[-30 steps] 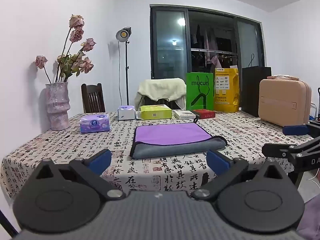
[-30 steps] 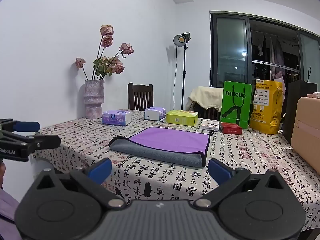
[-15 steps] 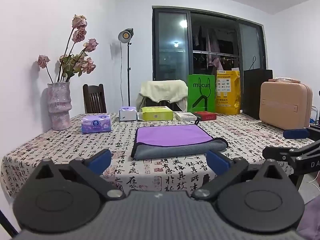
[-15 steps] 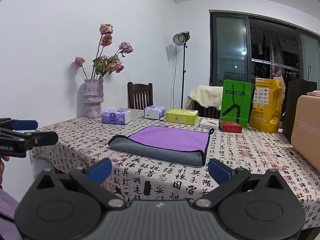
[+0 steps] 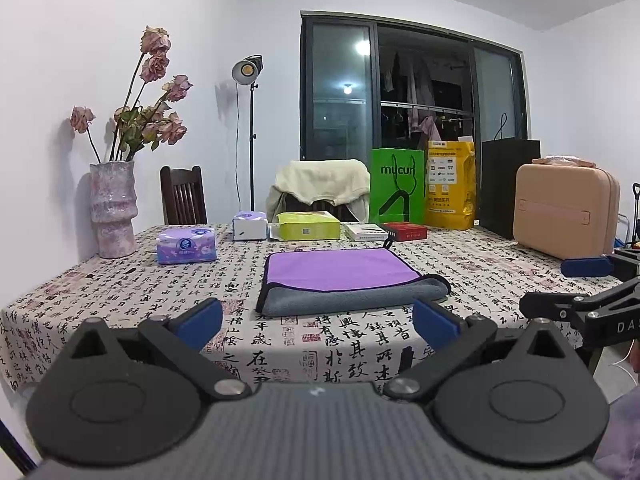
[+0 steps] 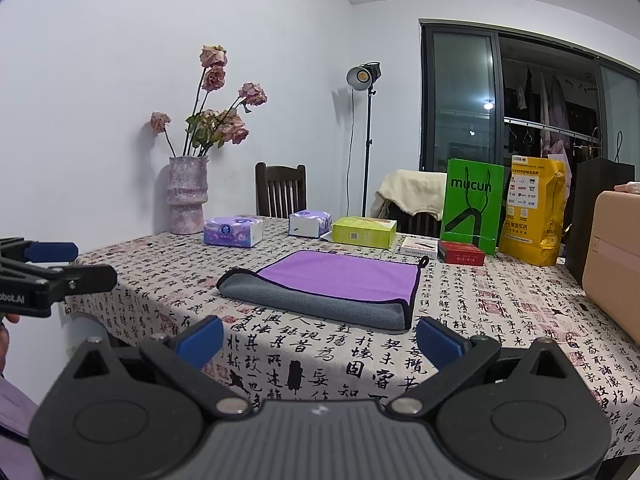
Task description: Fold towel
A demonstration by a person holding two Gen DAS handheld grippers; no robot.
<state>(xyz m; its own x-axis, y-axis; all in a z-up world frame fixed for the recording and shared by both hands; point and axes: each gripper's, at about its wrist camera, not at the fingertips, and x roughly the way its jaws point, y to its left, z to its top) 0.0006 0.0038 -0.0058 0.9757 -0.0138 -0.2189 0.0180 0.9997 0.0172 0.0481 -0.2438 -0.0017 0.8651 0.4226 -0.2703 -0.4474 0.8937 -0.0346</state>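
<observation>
A purple and grey towel [image 5: 340, 278] lies folded flat on the patterned tablecloth [image 5: 120, 300], its grey rolled fold toward me. It also shows in the right wrist view [image 6: 332, 286]. My left gripper [image 5: 316, 322] is open and empty, held off the table's near edge, apart from the towel. My right gripper [image 6: 318, 338] is open and empty, also short of the near edge. Each gripper shows at the side of the other's view: the right gripper [image 5: 580, 292], the left gripper [image 6: 52, 268].
A vase of dried roses [image 5: 114, 208] stands at the far left. Tissue packs [image 5: 186, 246], boxes [image 5: 308, 226], a green bag [image 5: 396, 186], a yellow bag [image 5: 450, 184] and a tan case [image 5: 564, 210] line the back and right. Chairs stand behind the table.
Both grippers have dropped slightly and drawn back a little, so the table sits a bit higher in view. The towel has not moved. Both stay open.
</observation>
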